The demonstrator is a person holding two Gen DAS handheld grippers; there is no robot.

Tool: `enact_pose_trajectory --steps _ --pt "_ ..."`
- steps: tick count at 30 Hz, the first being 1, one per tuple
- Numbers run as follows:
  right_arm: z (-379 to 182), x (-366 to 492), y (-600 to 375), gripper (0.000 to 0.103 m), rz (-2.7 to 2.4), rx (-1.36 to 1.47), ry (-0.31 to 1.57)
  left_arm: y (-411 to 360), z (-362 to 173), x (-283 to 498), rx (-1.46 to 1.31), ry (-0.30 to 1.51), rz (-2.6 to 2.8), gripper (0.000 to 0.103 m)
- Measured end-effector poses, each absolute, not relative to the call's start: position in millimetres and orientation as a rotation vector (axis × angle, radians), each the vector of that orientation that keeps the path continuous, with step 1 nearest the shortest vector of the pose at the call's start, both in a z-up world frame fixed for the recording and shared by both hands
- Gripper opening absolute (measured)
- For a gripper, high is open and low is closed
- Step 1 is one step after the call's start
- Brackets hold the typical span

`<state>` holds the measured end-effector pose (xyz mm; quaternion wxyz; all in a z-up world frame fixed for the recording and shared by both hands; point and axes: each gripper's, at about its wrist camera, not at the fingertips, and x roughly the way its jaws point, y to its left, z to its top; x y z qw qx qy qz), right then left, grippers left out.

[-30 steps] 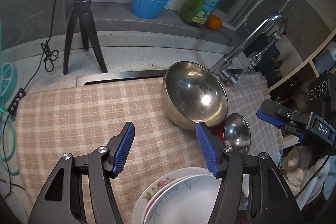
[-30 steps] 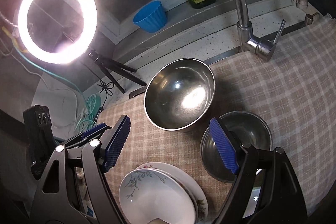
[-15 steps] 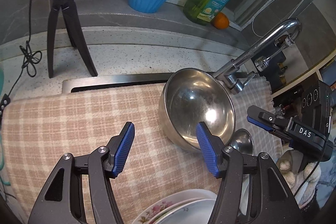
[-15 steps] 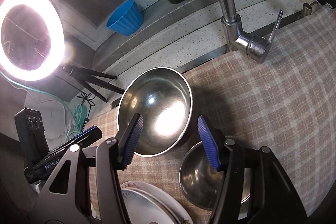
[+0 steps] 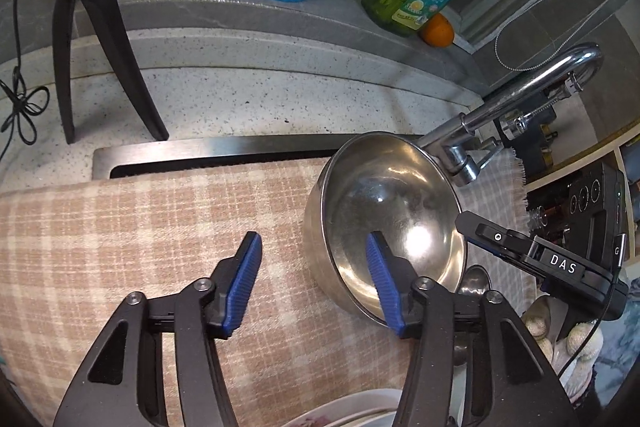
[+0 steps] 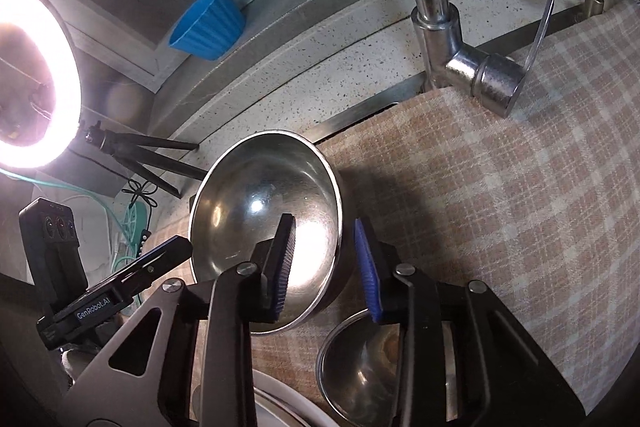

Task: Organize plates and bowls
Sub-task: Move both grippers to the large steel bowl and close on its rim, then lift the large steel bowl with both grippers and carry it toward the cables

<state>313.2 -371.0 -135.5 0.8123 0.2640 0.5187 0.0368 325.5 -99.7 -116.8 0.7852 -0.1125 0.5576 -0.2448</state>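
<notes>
Steel gleams from the large bowl (image 5: 390, 223) sitting on the checked cloth (image 5: 140, 239) over the sink, just near of the faucet (image 5: 516, 107), with a smaller steel bowl (image 6: 360, 367) and a stack of plates (image 5: 352, 413) nearer. The left gripper (image 5: 314, 281) straddles its left rim, jaws closing, pads not yet pressing. The right gripper (image 6: 326, 267) straddles the right rim, jaws also closing and apparently short of contact.
</notes>
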Motion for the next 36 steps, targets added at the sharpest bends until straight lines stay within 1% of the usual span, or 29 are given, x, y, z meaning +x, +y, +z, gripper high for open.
enact_pose_trajectory --steps 4,8,10,12,22,36 --pt "-142.6 318.4 -369.7 0.022 0.067 0.549 1.132 -103.5 -122.5 326.1 -0.240 1.215 -0.538 0.039" --pt "-145.9 319.9 -369.3 0.017 0.055 0.533 1.142 -107.8 -126.9 326.3 -0.236 1.224 -0.546 0.022" --pt "-146.7 321.2 -369.4 0.013 0.052 0.524 1.144 -109.7 -128.6 326.7 -0.236 1.228 -0.552 0.021" --pt "-147.0 321.1 -369.7 0.012 0.049 0.513 1.145 -111.3 -130.0 326.7 -0.234 1.231 -0.555 0.019" --pt "-140.3 315.1 -359.6 0.012 0.064 0.475 1.134 -102.7 -123.3 317.1 -0.227 1.213 -0.534 0.019" --pt "-115.2 280.4 -311.0 0.012 0.184 0.430 1.115 -50.8 -96.6 275.2 -0.269 1.138 -0.467 0.019"
